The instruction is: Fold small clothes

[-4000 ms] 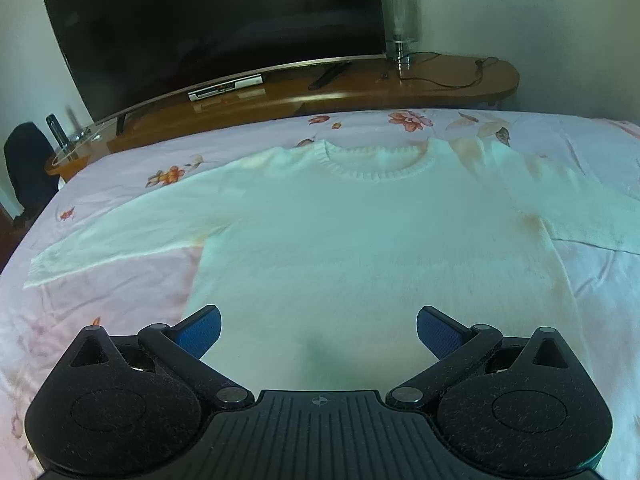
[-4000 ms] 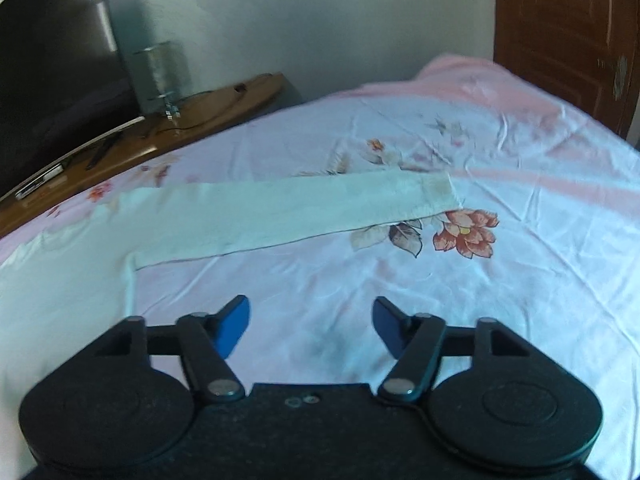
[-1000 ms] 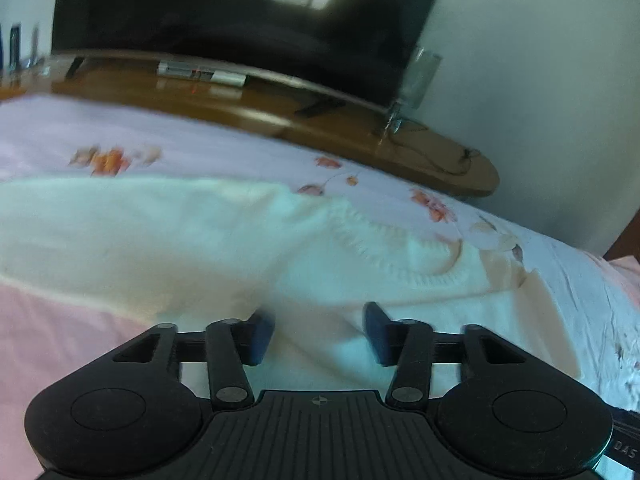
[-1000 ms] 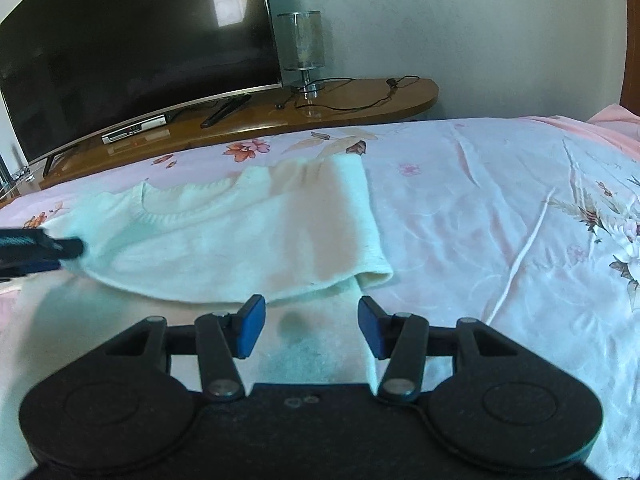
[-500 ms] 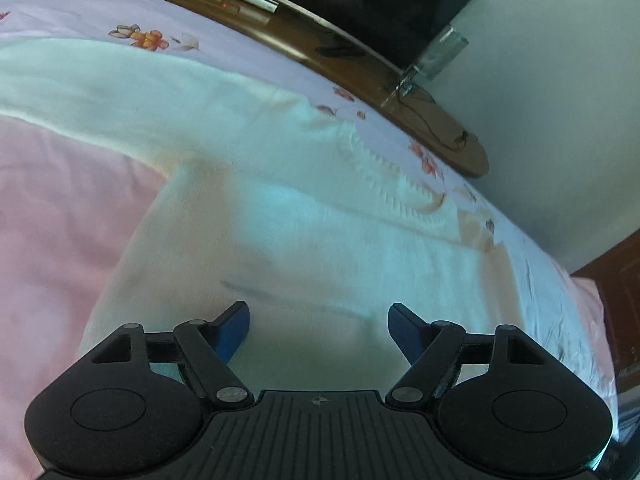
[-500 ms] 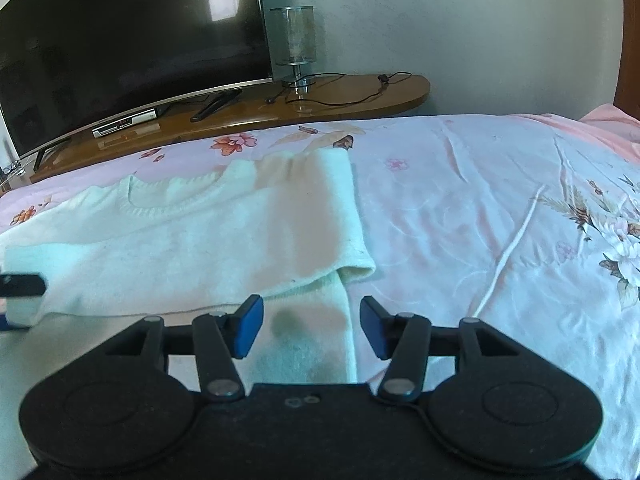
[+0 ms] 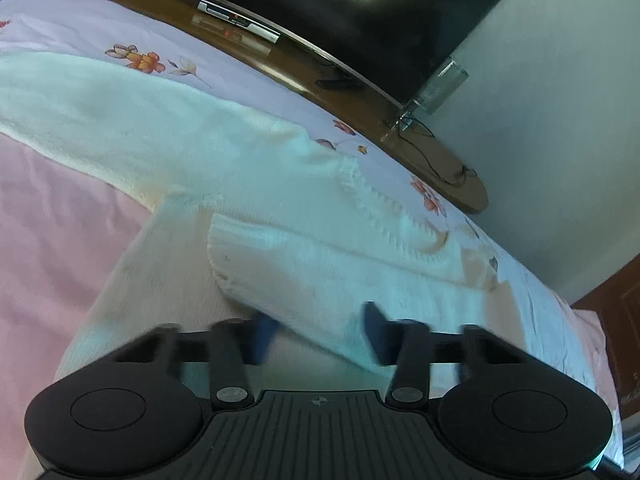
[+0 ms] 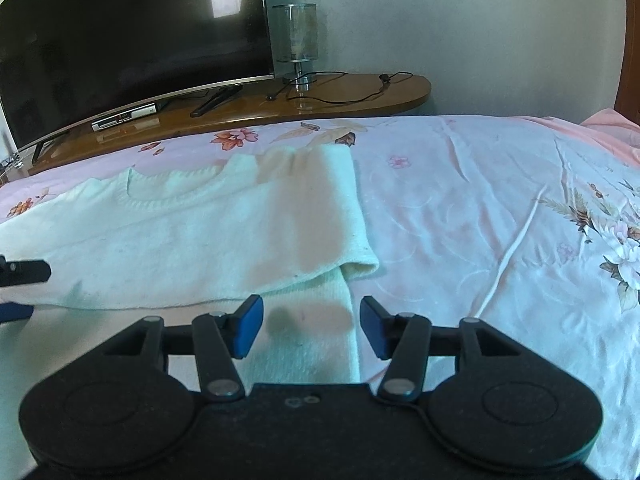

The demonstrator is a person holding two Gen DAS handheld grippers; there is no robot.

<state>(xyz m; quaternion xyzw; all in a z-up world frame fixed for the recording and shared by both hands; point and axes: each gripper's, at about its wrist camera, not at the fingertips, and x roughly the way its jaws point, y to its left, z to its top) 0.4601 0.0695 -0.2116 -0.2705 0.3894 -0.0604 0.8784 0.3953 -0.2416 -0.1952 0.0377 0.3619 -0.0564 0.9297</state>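
A white knit sweater (image 7: pixel 280 184) lies flat on the floral bed sheet (image 8: pixel 500 220), neck towards the TV. One sleeve (image 8: pixel 312 208) is folded across the chest, its cuff (image 7: pixel 224 248) near the middle. The other sleeve (image 7: pixel 100 112) stretches out to the left. My left gripper (image 7: pixel 318 336) is blurred and its jaws are closing, with the folded sleeve's lower edge between them; the pads do not visibly press on it. From the right wrist it shows at the far left (image 8: pixel 16 292). My right gripper (image 8: pixel 312 328) hangs open over the sweater's right side edge, holding nothing.
Beyond the bed runs a curved wooden shelf (image 8: pixel 360 92) with a large dark TV (image 8: pixel 120 40), a glass lamp (image 8: pixel 296 36), a set-top box (image 8: pixel 124 114), a remote (image 8: pixel 216 102) and cables. Bare sheet spreads to the right. A brown door (image 7: pixel 624 320) is at far right.
The sleeve that lay stretched out four seconds ago now lies folded over the chest. In the last half second the left jaws narrowed and the gripper rolled. The right gripper stayed put.
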